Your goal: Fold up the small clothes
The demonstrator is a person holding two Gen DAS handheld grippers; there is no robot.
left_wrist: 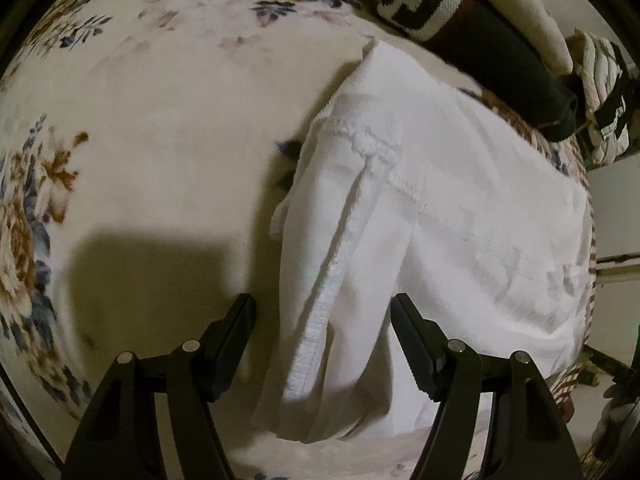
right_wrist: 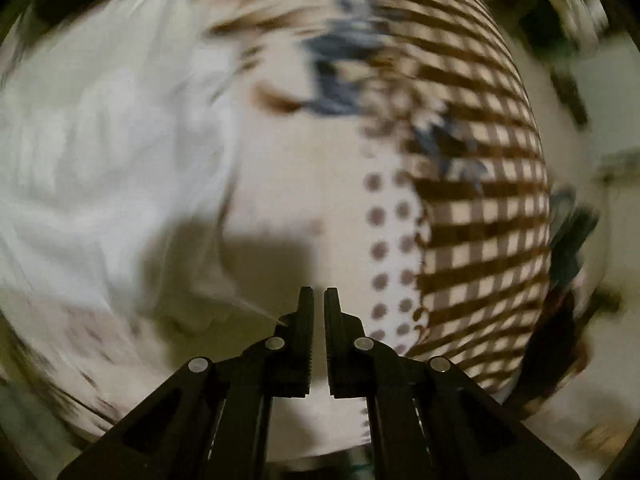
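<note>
garment: white garment lay rumpled on the floral blanket, inside out by the look of the raised overlock seams, one long seam running down toward the camera, a second crossing it.
garment place: right half of the left wrist view, lower edge draped between the left fingers; in the right wrist view it was a blurred white mass at left.
left gripper: left gripper stood wide, fabric between the fingers, pads not pressing it.
right gripper: right gripper nearly closed, only a slit left; a thin wisp of white cloth maybe touched the left finger's outer side, too blurred to tell.
blanket: brown checked border and dots at right.
background: dark folded clothes beyond the garment.
</note>
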